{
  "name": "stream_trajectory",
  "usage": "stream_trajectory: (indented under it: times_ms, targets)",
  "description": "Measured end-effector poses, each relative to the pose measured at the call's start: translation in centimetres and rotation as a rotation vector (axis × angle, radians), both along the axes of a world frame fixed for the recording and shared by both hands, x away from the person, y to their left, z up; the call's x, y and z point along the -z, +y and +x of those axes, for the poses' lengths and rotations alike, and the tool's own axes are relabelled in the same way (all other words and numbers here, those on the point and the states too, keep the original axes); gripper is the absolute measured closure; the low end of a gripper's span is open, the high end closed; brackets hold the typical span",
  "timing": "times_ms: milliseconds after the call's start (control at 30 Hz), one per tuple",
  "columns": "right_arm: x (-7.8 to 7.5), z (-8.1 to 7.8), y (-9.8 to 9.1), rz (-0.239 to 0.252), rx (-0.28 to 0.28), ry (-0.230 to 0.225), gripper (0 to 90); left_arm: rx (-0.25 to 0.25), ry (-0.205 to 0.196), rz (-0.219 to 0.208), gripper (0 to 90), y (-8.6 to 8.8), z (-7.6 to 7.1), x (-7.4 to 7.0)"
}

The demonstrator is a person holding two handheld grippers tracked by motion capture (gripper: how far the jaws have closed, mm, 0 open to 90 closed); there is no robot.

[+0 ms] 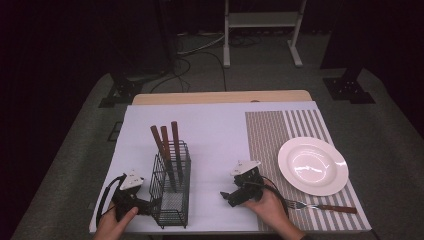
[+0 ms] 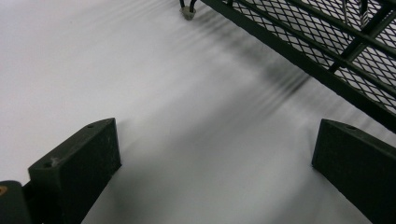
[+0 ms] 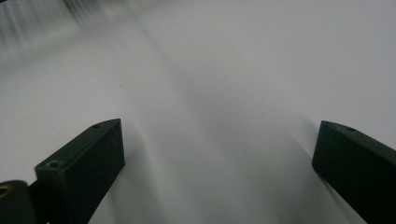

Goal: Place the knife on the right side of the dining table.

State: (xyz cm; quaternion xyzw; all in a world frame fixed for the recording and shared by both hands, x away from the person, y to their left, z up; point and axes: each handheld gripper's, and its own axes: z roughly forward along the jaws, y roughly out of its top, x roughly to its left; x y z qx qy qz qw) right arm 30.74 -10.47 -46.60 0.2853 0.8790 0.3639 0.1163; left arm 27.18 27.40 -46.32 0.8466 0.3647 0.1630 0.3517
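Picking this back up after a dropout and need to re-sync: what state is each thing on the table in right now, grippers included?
Left gripper: open, nothing between its jaws, beside the caddy.
Right gripper: open, empty, over the white sheet.
Wire caddy: upright, holding utensils.
Three brown-handled utensils: standing in the caddy, leaning.
Plate: empty, on the striped placemat.
Fork: lying flat on the placemat, near the plate.

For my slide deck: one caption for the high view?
Two open grippers, left gripper and right gripper, flank a wire caddy beside a white plate.
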Motion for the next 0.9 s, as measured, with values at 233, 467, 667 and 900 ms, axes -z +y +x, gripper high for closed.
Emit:
stream_trajectory:
  times_ms: [233,467,667,900]
  targets:
    - [-0.1,0.0,0.0,0.001,0.012,0.006,2.5,0.002,0.001,0.002,0.0,0.0,0.0,0.0]
    - [-1.1,0.4,-0.2,0.01,0.016,0.02,14.0,0.002,0.0,0.003,0.0,0.0,0.0,0.0]
    - [-2.1,1.0,0.0,0.053,-0.001,0.04,15.2,0.002,-0.001,0.004,0.0,0.0,0.0,0.0]
    - [-3.4,1.8,0.5,0.098,-0.026,0.038,25.1,0.0,0.001,0.002,0.0,0.0,0.0,0.0]
